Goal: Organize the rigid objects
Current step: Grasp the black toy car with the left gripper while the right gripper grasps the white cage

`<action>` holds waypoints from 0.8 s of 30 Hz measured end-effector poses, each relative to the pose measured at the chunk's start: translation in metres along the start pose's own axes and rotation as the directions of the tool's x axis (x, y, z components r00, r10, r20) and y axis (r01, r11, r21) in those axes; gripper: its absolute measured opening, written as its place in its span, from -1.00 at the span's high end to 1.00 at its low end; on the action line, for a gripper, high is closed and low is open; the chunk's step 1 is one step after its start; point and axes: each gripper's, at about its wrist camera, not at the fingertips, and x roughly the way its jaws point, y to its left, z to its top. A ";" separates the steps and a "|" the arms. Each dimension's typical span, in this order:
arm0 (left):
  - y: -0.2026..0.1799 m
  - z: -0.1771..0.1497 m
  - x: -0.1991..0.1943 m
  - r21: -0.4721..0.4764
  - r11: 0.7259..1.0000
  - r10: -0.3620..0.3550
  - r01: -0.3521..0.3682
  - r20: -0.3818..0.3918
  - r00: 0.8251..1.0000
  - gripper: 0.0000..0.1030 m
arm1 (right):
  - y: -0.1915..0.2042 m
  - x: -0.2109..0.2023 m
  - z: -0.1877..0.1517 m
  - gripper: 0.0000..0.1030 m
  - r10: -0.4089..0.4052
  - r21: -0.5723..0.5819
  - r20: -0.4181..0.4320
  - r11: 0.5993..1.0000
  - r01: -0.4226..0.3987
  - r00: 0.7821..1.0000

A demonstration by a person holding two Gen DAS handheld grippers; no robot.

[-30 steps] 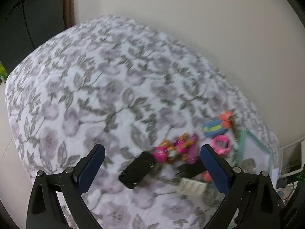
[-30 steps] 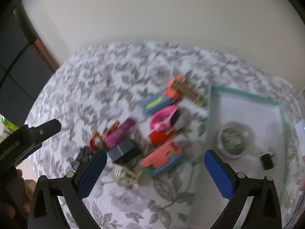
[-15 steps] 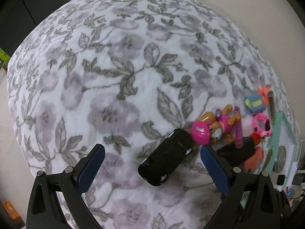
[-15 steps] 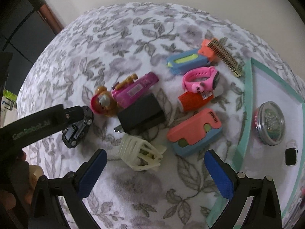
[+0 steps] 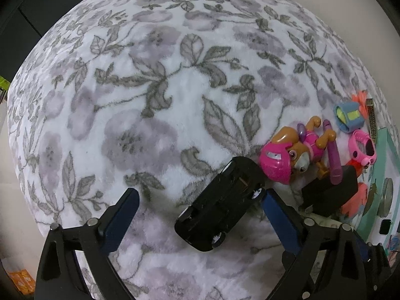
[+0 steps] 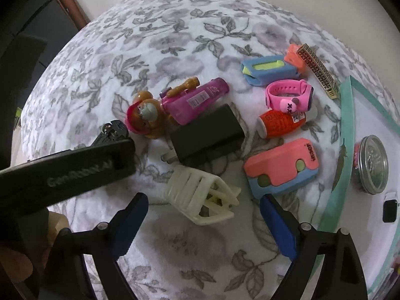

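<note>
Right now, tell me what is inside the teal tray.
In the teal tray lie a round metal tin and a small black square piece, with something pink showing just behind the tin. The tray's far right runs out of frame, so anything there is unseen.

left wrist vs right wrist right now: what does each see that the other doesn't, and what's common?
Only the left wrist shows the whole black toy car, lying between the open left gripper fingers, one finger close beside it.

Only the right wrist shows the cream slatted clip in full between the open right gripper fingers, and all of the coral-and-blue case.

Both show the pup figure, black charger, pink watch, blue-and-yellow case, round tin, teal-edged tray and floral cloth.
</note>
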 end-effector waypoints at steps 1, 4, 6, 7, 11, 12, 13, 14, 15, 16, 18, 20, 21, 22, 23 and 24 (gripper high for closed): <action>0.000 -0.001 0.003 -0.002 1.000 -0.001 0.001 -0.004 1.000 -0.72 | 0.001 0.001 0.001 -0.79 -0.003 -0.007 0.001 1.000 0.003 1.000; -0.002 0.000 0.010 -0.005 1.000 0.012 -0.012 -0.006 1.000 -0.60 | 0.003 0.001 0.001 -0.67 -0.016 -0.013 -0.002 1.000 0.016 1.000; 0.000 0.001 0.010 -0.003 1.000 0.012 -0.012 0.001 1.000 -0.53 | 0.003 -0.001 0.003 -0.65 0.003 -0.012 0.000 1.000 -0.003 1.000; 0.000 0.003 0.009 -0.003 1.000 0.011 -0.011 0.003 1.000 -0.43 | 0.002 -0.003 -0.001 -0.61 0.009 -0.011 0.001 1.000 -0.009 1.000; 0.002 0.004 0.004 0.007 1.000 0.016 -0.016 0.011 1.000 -0.24 | 0.016 -0.004 0.002 -0.47 0.016 -0.034 -0.012 0.999 -0.016 1.000; 0.002 0.004 0.004 0.009 1.000 0.017 -0.017 0.011 1.000 -0.21 | 0.020 -0.003 0.002 -0.47 0.017 -0.040 -0.012 0.999 -0.017 1.000; 0.002 0.005 0.003 0.010 1.000 0.017 -0.017 0.012 1.000 -0.17 | 0.023 -0.002 0.002 -0.47 0.009 -0.049 -0.013 0.999 -0.010 1.000; 0.002 0.005 0.003 0.012 1.000 0.017 -0.017 0.013 1.000 -0.15 | 0.023 -0.002 -0.001 -0.46 0.005 -0.051 -0.016 0.999 -0.006 1.000; 0.003 0.008 0.002 0.015 1.000 0.017 -0.017 0.013 1.000 -0.12 | 0.022 0.003 0.000 -0.44 0.003 -0.051 -0.021 0.999 -0.004 1.000; 0.002 0.008 0.001 0.017 1.000 0.018 -0.018 0.014 1.000 -0.11 | 0.022 0.005 -0.003 -0.38 0.001 -0.047 -0.028 0.999 -0.002 1.000; 0.001 0.008 -0.002 0.023 0.999 0.023 -0.024 0.015 1.000 -0.10 | 0.019 0.013 -0.005 -0.35 -0.001 -0.028 -0.046 1.000 -0.001 0.999; -0.005 0.006 -0.005 0.025 0.999 0.030 -0.030 0.016 0.999 -0.10 | 0.020 0.013 -0.004 -0.35 -0.001 -0.030 -0.029 1.000 0.000 1.000; -0.006 0.006 -0.005 0.026 0.999 0.031 -0.031 0.017 0.999 -0.10 | 0.020 0.013 -0.005 -0.35 0.002 -0.027 -0.028 1.000 -0.003 1.000; -0.006 0.006 -0.005 0.025 0.999 0.031 -0.031 0.018 0.999 -0.10 | 0.020 0.014 -0.005 -0.35 0.005 -0.022 -0.024 1.000 -0.006 1.000; -0.006 0.006 -0.004 0.026 0.999 0.030 -0.031 0.019 0.999 -0.10 | 0.020 0.014 -0.004 -0.35 0.006 -0.022 -0.017 1.000 -0.006 1.000; -0.007 0.006 -0.004 0.027 0.999 0.031 -0.031 0.021 0.999 -0.10 | 0.020 0.015 -0.004 -0.35 0.006 -0.024 -0.014 1.000 -0.006 1.000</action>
